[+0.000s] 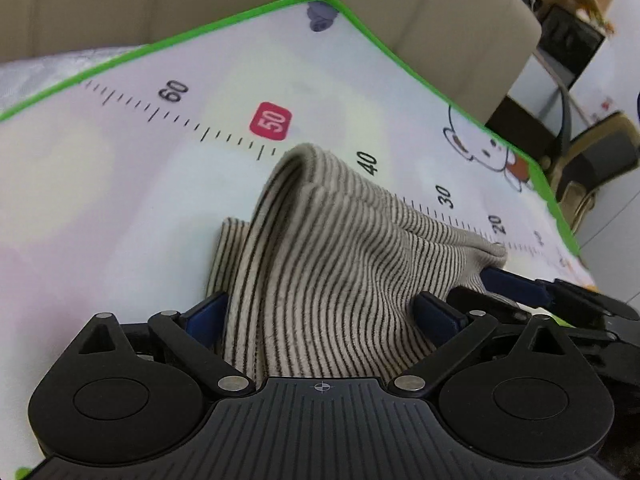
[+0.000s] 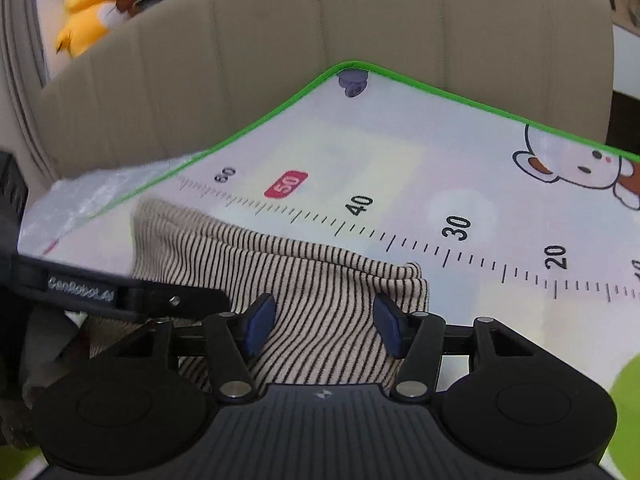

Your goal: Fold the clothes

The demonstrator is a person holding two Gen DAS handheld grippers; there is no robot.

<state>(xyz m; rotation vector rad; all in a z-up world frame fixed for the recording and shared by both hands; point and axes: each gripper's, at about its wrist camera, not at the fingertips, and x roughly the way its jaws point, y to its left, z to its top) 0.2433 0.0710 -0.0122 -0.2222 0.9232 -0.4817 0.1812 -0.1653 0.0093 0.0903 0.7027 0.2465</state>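
our left gripper (image 1: 322, 316) and right gripper (image 2: 324, 326) both stand with jaws apart over the striped garment (image 1: 320, 264), cloth between the pads but not pinched, likely because we have set a fold down and are letting go. the garment lies humped on the play mat (image 1: 120, 168), just this side of the mat's printed ruler (image 2: 460, 256). no containers show.

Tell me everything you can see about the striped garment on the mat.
The striped garment is a soft ribbed knit, beige with thin dark stripes. It lies bunched on the white, green-edged mat, covering part of the printed ruler near its 40 mark; one fold stands up in a ridge. Cloth runs between the open blue fingers of the left gripper and the right gripper.
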